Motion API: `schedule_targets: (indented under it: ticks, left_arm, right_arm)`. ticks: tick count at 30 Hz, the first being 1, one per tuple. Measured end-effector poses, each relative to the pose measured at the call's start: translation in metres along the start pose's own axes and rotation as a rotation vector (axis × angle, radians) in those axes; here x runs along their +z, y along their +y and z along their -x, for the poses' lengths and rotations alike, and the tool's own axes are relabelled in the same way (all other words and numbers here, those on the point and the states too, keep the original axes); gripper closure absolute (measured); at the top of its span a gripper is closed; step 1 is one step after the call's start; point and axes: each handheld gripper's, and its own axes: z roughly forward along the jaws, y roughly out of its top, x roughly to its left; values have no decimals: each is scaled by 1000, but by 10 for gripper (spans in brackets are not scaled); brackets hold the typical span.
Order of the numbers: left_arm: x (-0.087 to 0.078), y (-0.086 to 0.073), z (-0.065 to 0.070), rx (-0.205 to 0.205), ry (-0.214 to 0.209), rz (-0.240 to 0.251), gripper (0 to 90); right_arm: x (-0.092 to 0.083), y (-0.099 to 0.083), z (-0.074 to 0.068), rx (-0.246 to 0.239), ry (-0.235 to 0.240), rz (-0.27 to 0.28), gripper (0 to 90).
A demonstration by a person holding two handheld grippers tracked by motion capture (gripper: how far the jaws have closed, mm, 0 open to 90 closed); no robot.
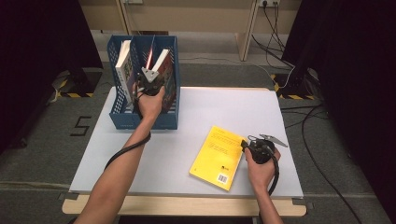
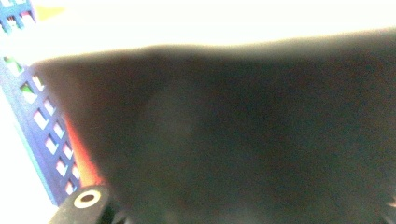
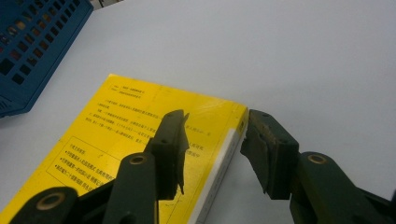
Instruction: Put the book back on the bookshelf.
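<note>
The right gripper (image 3: pixel 215 149) has its jaws apart astride the yellow book's (image 3: pixel 116 154) right edge on the desk (image 1: pixel 261 112); the left gripper (image 1: pixel 150 83) has its jaws on a dark book (image 2: pixel 243 140) in the far-left blue rack (image 1: pixel 122 119), grip unclear.

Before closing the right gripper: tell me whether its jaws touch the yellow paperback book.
Apart. The right gripper view shows right gripper jaws straddling the yellow book edge, gaps showing.

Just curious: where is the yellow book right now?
In the high view, the yellow book lies flat on the table's right side, beside the right hand-held gripper.
</note>
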Motion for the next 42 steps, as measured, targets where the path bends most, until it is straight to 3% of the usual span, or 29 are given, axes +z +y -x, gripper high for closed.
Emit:
schedule_targets:
  ticks: [6, 15, 24, 35, 42]
  left_arm:
    - [-3, 2, -1, 6, -10, -15, 705]
    - [-23, -1, -7, -37, -53, -20, 693]
    - [-18, 0, -8, -61, -82, -32, 675]
    - [-11, 4, -8, -72, -75, -51, 728]
    - [-10, 3, -9, -112, -74, -25, 744]
  right_arm:
    - [0, -1, -2, 6, 1, -7, 576]
    - [-1, -1, 0, 4, 2, -7, 572]
    - [0, -1, -1, 0, 1, -7, 572]
    - [0, -1, -2, 5, 1, -12, 571]
    - [0, -1, -2, 1, 1, -12, 571]
